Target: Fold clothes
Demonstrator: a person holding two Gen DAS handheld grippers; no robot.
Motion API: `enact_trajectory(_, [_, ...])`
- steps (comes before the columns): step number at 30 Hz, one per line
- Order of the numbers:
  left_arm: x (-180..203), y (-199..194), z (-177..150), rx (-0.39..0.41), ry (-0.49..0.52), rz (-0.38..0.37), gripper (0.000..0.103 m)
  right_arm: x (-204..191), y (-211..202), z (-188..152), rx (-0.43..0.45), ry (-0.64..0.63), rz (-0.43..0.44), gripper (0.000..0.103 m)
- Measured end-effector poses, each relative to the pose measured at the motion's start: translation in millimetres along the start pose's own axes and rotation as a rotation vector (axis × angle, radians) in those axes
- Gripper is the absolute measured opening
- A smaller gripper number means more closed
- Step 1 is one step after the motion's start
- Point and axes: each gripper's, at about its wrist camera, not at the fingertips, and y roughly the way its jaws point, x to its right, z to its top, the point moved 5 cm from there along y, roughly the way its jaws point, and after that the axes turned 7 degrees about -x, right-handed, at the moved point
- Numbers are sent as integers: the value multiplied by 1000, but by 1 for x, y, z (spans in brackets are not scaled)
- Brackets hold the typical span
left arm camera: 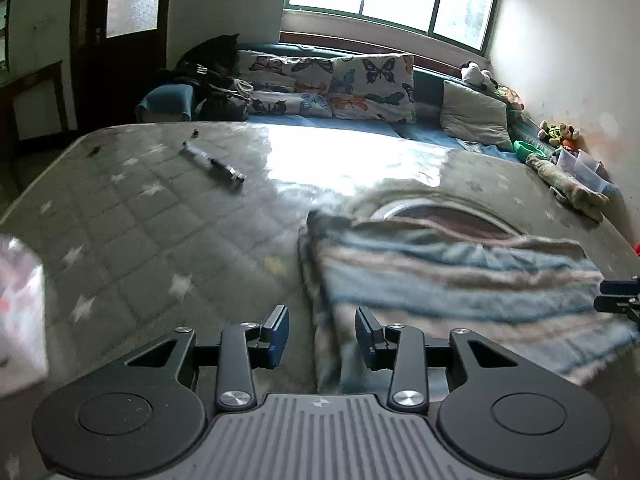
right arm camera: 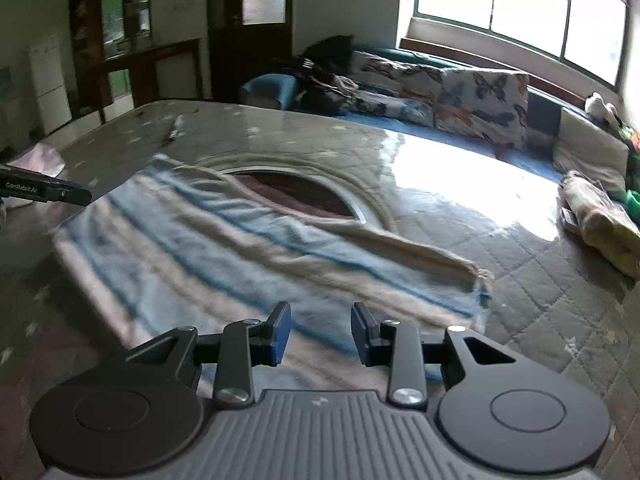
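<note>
Between folds: left tool point(left arm camera: 322, 336) and right tool point(right arm camera: 320, 334), both part-open and empty, hover over the striped towel point(right arm camera: 224, 256) on the mattress point(right arm camera: 520, 280); regrasping an edge comes next.

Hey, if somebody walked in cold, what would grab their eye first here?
Probably the blue-and-beige striped folded towel lying on the glossy quilted star-patterned mattress, just beyond both claws. Then the window glare on the mattress, and the butterfly-print pillows lined up under the window behind.
</note>
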Motion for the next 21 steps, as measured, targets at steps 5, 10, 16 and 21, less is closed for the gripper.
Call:
enact_trajectory(5, [3, -6, -19, -8, -8, -9, 40, -8, -13, -15, 3, 13, -13, 34])
enact_trajectory(10, [0, 0, -27, -39, 1, 39, 41, 5, -15, -33, -19, 82, -48, 34])
enact_trajectory(16, [0, -3, -28, -33, -3, 44, 40, 21, -23, -52, -23, 152, -80, 34])
enact_trajectory(21, [5, -12, -25, -13, -3, 31, 40, 25, -37, -52, 8, 169, -72, 34])
